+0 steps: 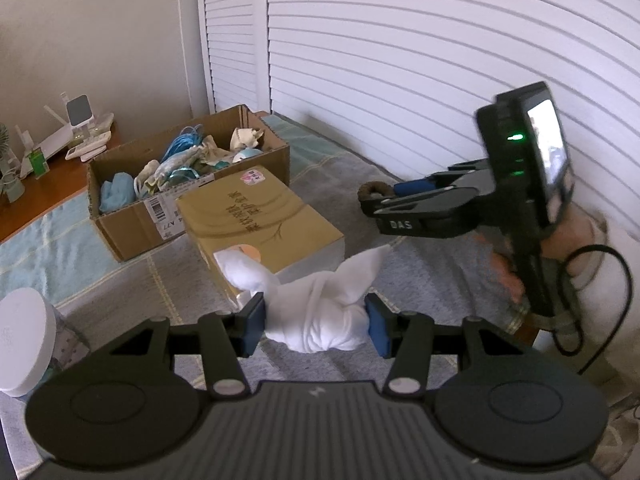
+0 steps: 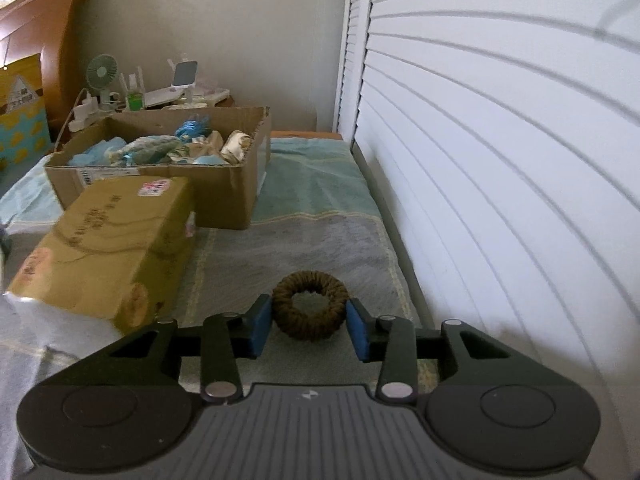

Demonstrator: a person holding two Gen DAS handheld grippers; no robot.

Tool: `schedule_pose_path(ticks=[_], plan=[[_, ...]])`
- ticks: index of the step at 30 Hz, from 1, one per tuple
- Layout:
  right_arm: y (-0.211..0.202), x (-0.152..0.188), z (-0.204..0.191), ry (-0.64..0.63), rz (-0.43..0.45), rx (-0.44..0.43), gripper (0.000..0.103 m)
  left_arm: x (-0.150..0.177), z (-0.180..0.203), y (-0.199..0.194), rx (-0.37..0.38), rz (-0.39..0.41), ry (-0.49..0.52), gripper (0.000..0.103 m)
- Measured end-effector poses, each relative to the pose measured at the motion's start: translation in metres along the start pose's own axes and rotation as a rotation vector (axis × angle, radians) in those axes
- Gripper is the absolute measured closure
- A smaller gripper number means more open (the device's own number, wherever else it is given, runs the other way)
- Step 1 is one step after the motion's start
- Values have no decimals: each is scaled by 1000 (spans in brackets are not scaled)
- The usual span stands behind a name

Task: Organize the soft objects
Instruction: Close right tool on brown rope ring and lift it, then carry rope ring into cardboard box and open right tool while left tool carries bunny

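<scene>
Two matte black handheld grippers with blue pads, one shown from the side with its screen lit

The left gripper (image 1: pixel 316 320) has a ribbed dark grey top deck with a small pale logo, two round black discs at its sides, silver rivet heads on black linkage bars, and blue rectangular pads (image 1: pixel 253 326) on the fingers. The right gripper (image 2: pixel 308 324) is built the same; from the left wrist view its side bears white "DAS" lettering (image 1: pixel 397 224), a rear screen (image 1: pixel 548 148) glows beside a green light, and a black cable (image 1: pixel 592 304) loops below the handle. The hand (image 1: pixel 560 240) on it comes out of a white sleeve (image 1: pixel 612 280).
</scene>
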State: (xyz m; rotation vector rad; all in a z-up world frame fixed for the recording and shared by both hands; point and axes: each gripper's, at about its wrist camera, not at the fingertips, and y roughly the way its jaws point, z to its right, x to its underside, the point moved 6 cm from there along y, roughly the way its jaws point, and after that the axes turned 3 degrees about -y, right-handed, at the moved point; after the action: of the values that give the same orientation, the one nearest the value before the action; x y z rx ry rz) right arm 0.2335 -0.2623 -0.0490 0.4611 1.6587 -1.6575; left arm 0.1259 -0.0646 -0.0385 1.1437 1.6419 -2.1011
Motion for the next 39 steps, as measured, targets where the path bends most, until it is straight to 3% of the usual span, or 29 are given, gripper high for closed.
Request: schedule_pose_path(ticks=[12, 21, 28, 39], plan=[[-66, 5, -25, -44, 15, -96, 58, 7, -4, -10, -2, 10, 24, 51], [-106, -9, -57, -96, 55, -225, 58, 12, -18, -27, -10, 64, -4, 51], [-100, -38, -84, -147, 91, -257, 58, 6, -40, -37, -46, 122, -73, 51], [-45, -99, -89, -131, 114, -244, 58, -2, -62, -35, -86, 156, -143, 51]])
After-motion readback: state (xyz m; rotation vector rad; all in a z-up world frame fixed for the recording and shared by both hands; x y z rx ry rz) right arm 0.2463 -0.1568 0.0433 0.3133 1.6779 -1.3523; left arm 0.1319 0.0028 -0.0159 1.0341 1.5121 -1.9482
